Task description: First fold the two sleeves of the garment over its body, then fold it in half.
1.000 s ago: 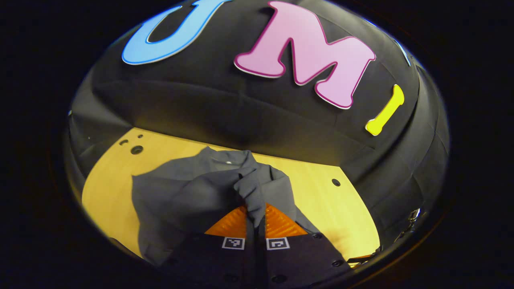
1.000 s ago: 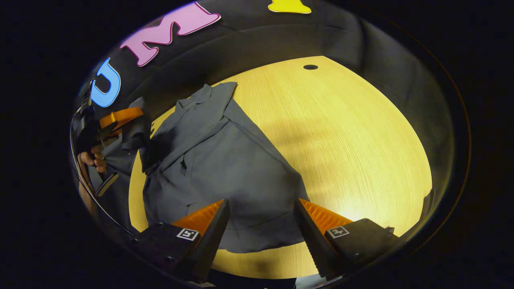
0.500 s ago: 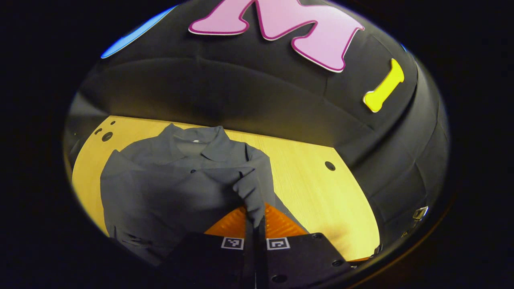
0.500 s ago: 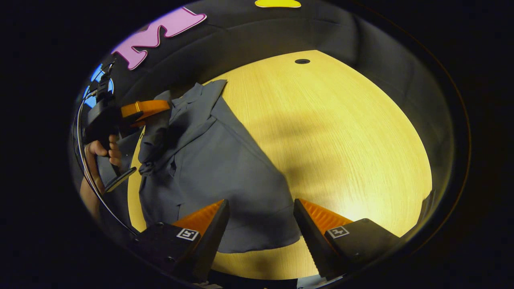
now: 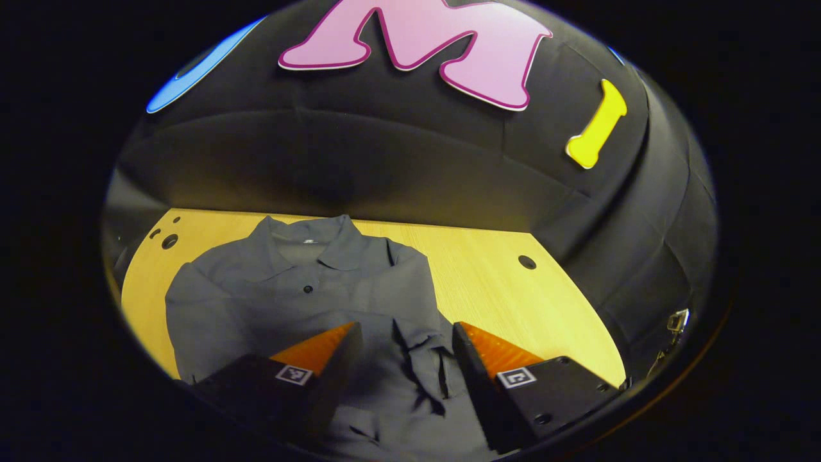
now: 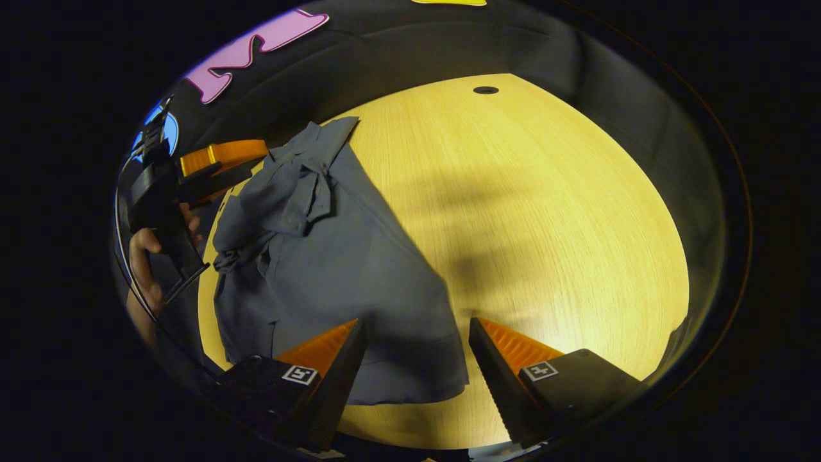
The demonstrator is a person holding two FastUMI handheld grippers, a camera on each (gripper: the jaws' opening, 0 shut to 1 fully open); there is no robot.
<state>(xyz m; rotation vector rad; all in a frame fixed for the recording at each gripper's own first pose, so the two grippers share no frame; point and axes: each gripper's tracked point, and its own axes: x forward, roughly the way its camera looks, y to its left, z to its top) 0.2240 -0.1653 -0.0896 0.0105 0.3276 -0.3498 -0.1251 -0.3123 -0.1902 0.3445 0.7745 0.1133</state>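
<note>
A grey shirt (image 5: 301,289) lies flat on the wooden table (image 5: 500,289), one sleeve (image 5: 417,346) folded across its body. The left gripper (image 5: 404,333) hangs spread above that sleeve, holding nothing. The right gripper (image 6: 417,333) hovers spread over the shirt's hem.
</note>
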